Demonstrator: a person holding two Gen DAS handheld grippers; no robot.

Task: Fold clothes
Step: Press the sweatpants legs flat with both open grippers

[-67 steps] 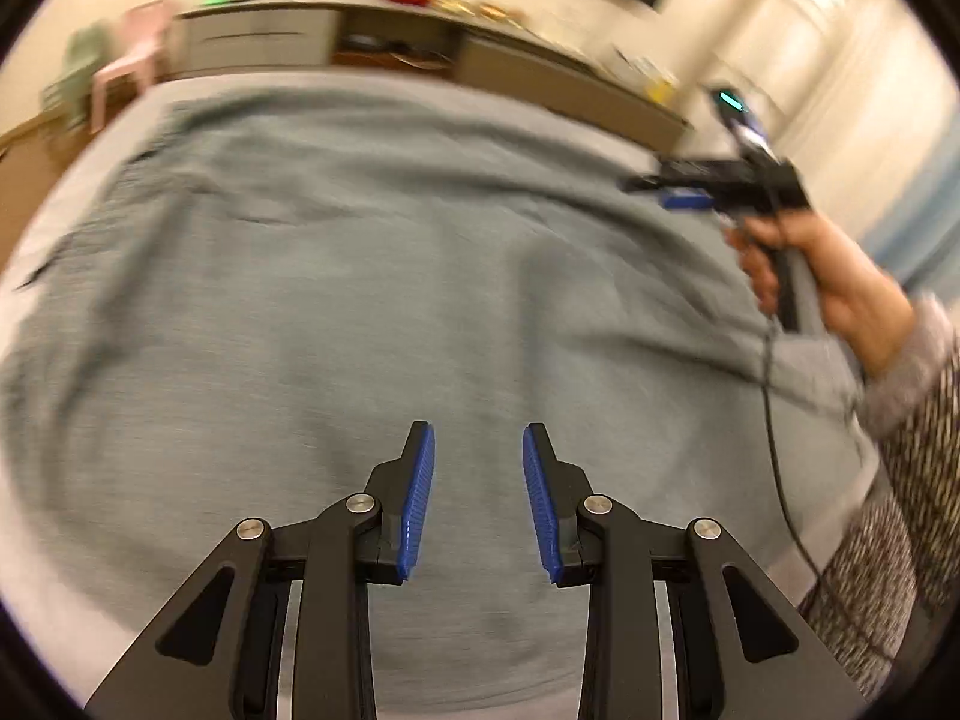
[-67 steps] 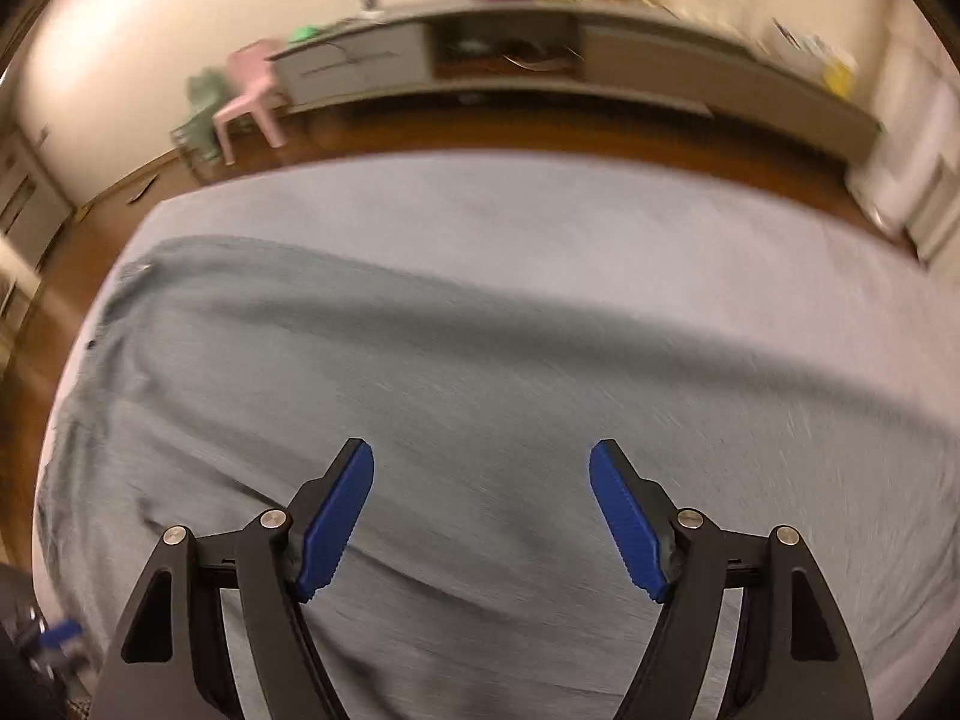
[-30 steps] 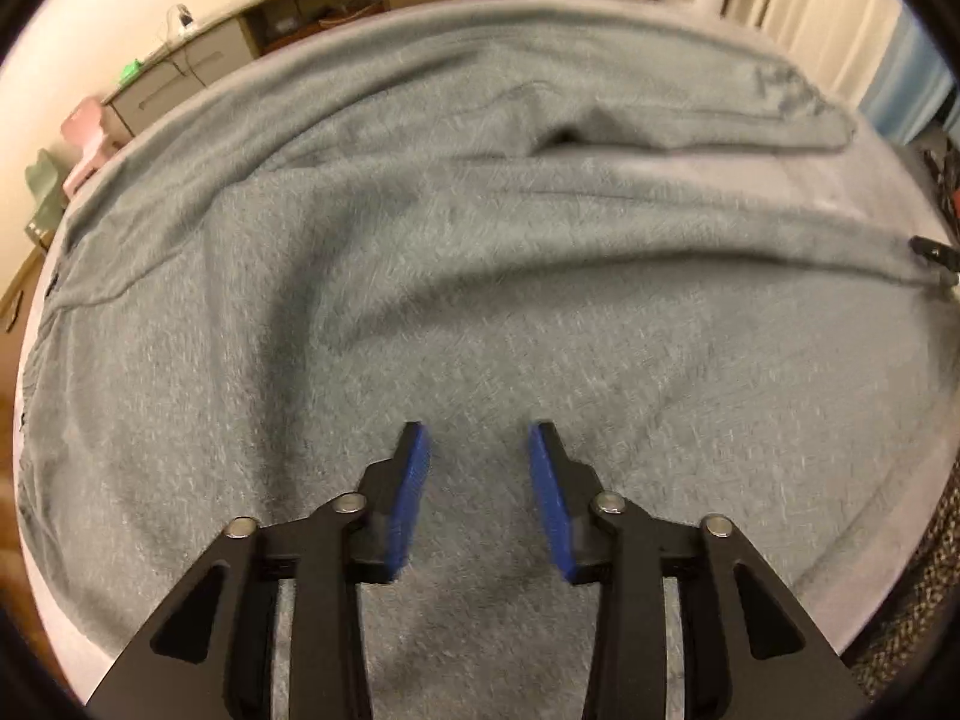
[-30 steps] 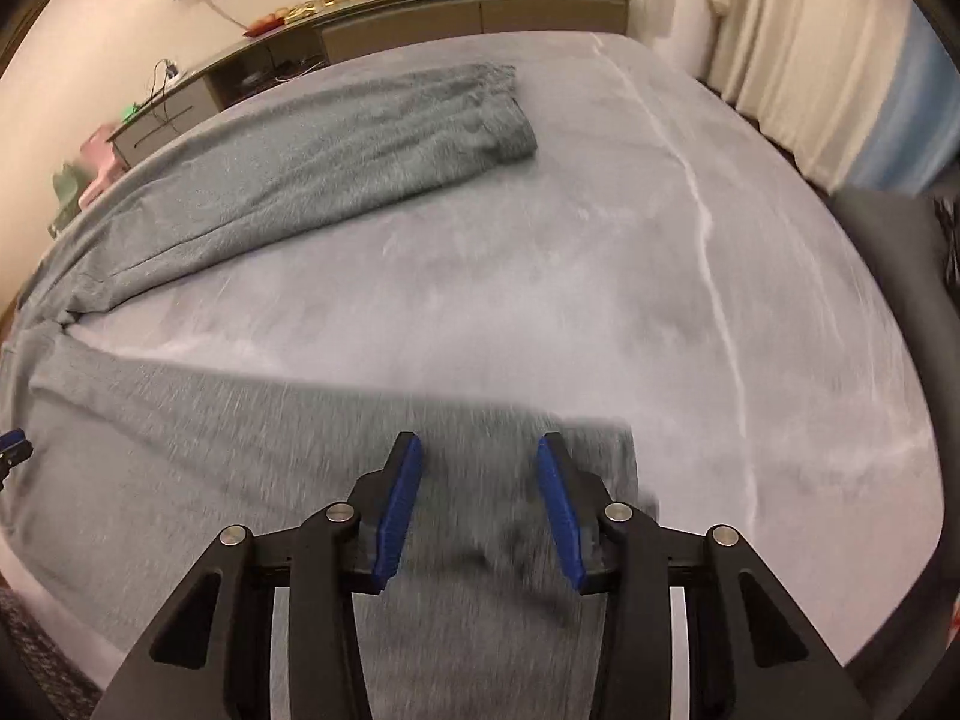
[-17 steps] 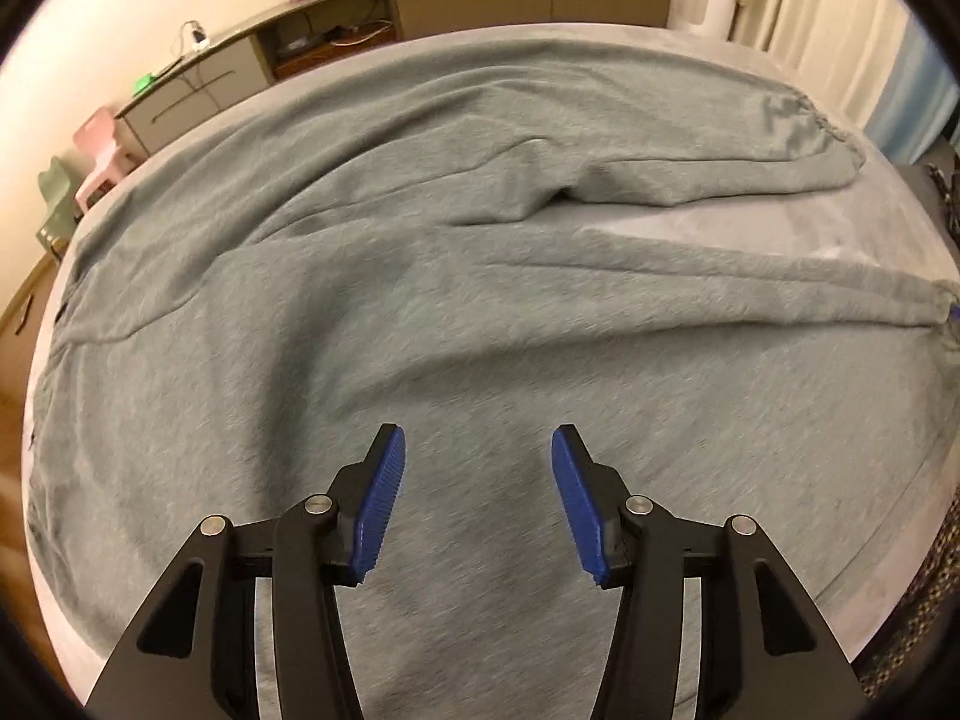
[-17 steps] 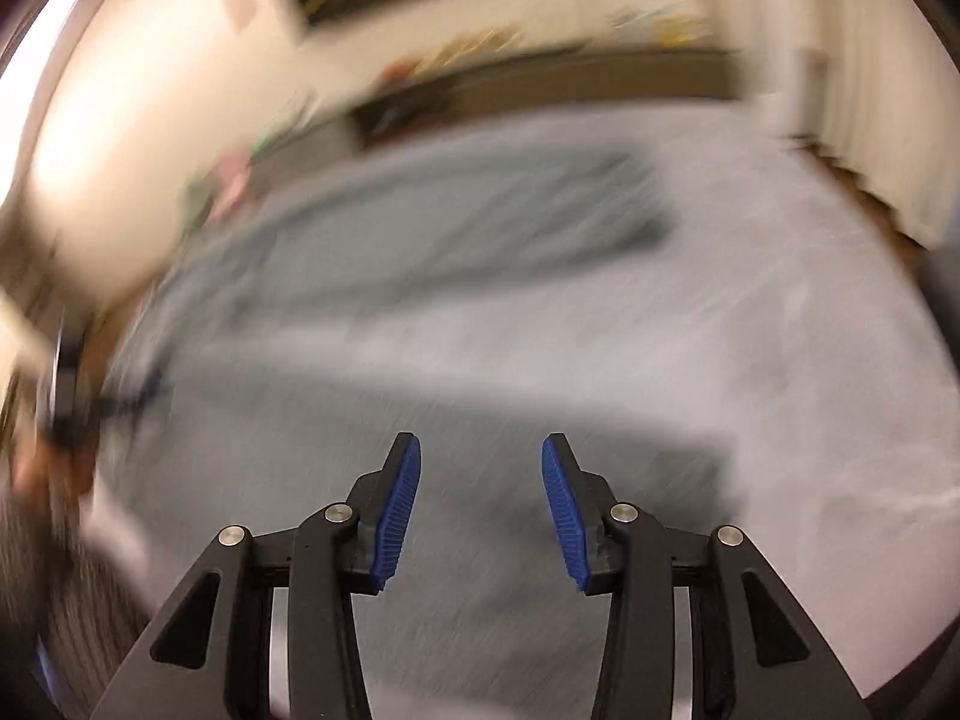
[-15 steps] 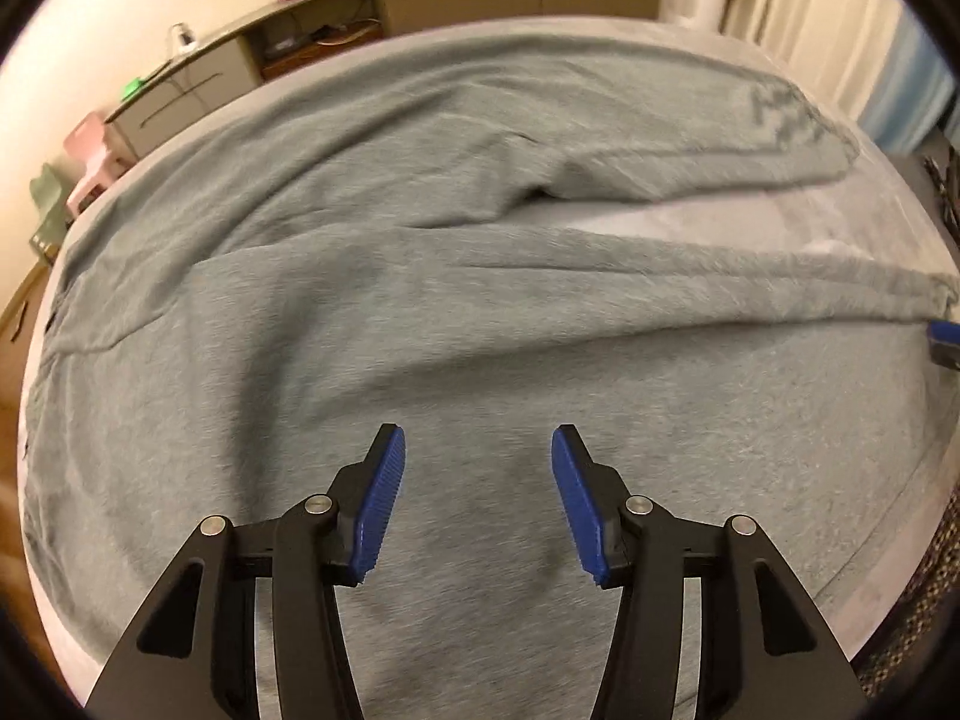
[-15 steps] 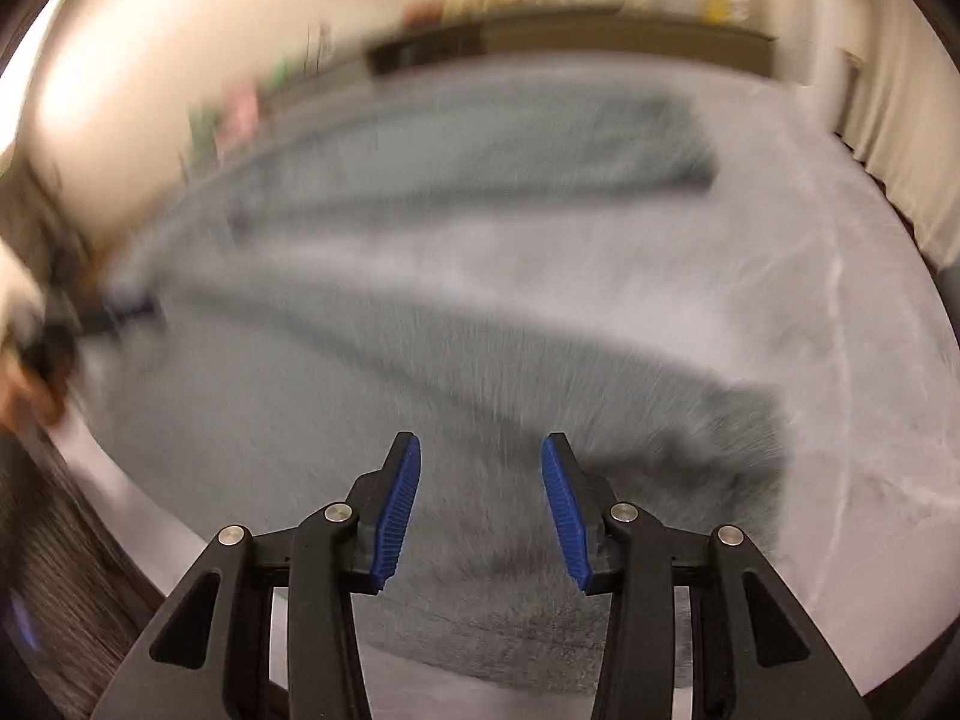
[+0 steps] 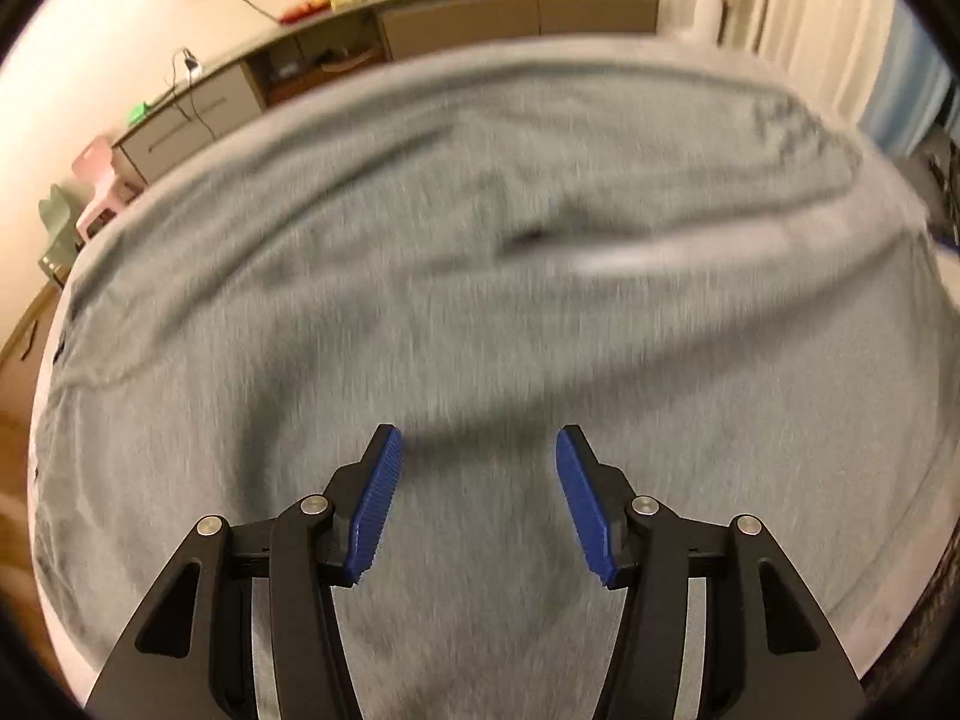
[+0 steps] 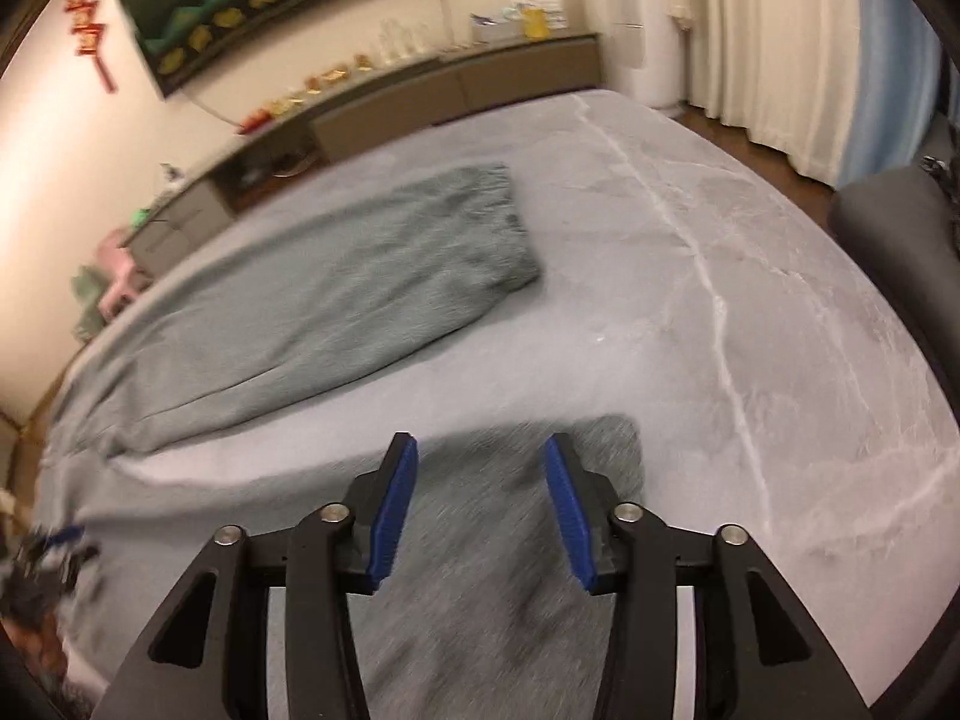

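Two legs of grey trousers (image 10: 336,276) lie spread in a V on the bed (image 10: 750,252), flat and unfolded — the far leg runs toward the sideboard (image 10: 456,84), its cuff toward the curtain side, and the near leg ends in a cuff right under the right gripper (image 10: 477,510). That gripper hangs over the near cuff with its fingers apart and nothing between them, likely lined up to pinch the hem there, since a cuff gives a firm edge to carry across. The left gripper (image 9: 474,498) hovers over the broad upper part of the trousers (image 9: 420,312), toward the waist end, fingers also apart and empty — a place from which the cloth could be pinned or lifted. Motion blur smears both views, so whether either fingertip touches fabric is hard to say.
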